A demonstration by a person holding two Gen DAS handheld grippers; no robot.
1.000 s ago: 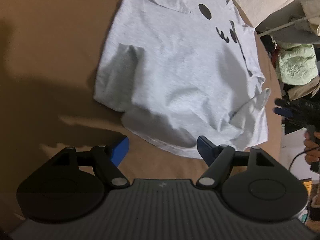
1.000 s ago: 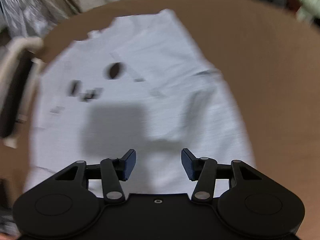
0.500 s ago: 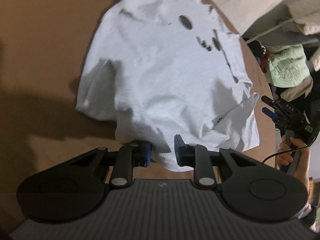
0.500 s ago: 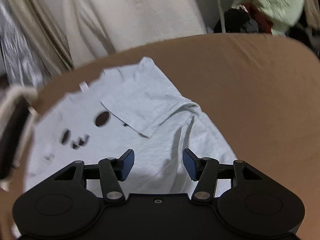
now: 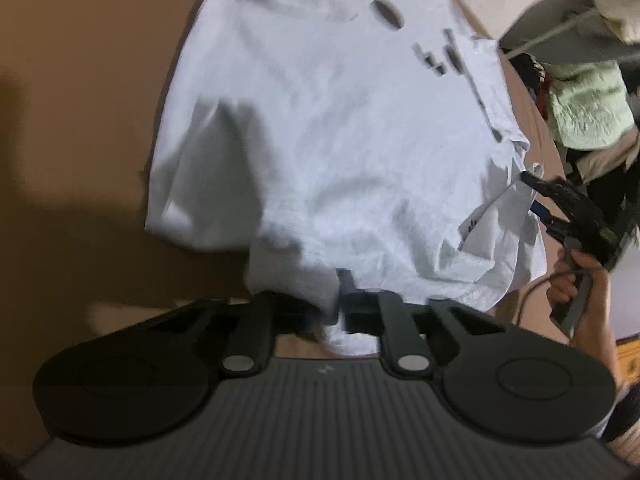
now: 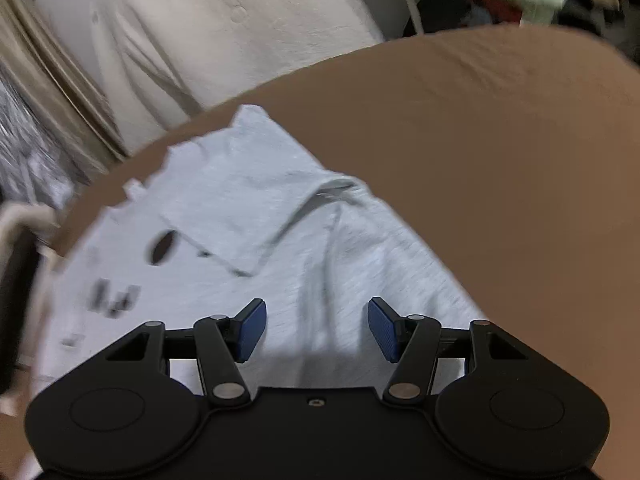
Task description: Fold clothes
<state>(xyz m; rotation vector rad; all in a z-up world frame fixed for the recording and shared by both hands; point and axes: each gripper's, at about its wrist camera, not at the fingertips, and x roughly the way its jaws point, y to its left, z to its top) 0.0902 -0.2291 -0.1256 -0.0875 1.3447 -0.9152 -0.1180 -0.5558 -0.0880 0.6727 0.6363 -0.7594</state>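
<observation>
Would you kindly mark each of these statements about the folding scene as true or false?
1. The left tool is shut on the hem of the grey T-shirt. True.
2. The right tool grips a sleeve. False: its jaws have just been closing but stand apart, with shirt fabric below them, not pinched.
3. The T-shirt lies on a brown surface. True.
4. The shirt is plain. False: it bears dark printed marks.
5. One sleeve is folded over the shirt's body. True.
</observation>
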